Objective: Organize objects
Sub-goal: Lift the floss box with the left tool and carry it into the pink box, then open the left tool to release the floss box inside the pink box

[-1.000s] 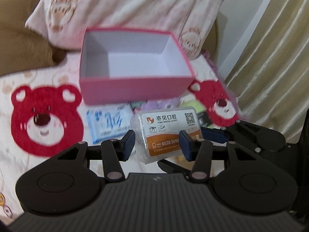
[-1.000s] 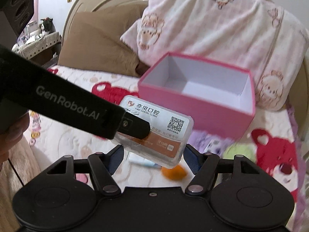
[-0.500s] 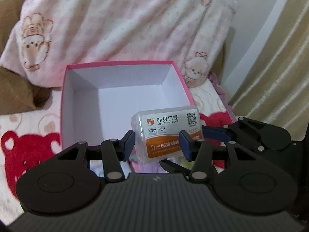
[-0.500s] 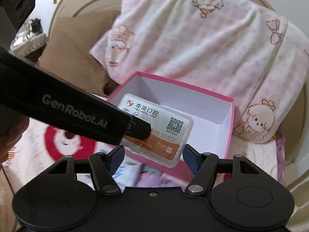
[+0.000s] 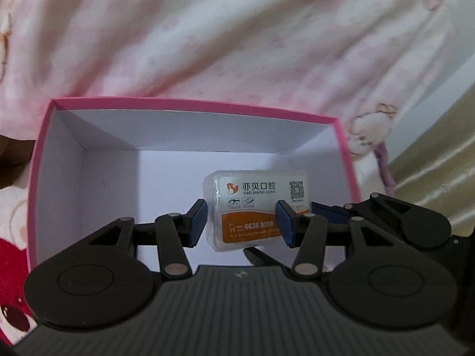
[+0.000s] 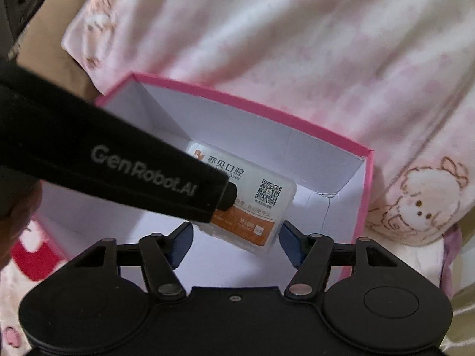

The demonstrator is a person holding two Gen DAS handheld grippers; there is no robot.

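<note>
The dental case (image 5: 256,207) is held just above the floor of the pink box (image 5: 190,105), ready for release. It is clamped in the left tongs (image 5: 241,222). The right tongs (image 6: 236,241) bracket it, but their grip cannot be told.

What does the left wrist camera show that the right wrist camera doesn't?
Only the left wrist view: a gold curtain and the phone number on the clear plastic dental-clinic case. Only the right wrist view: the left tool from the side, lettered GenRobot.AI, reaching the case. Both: the case over the open pink cardboard box, and the pink patterned blanket behind.
</note>
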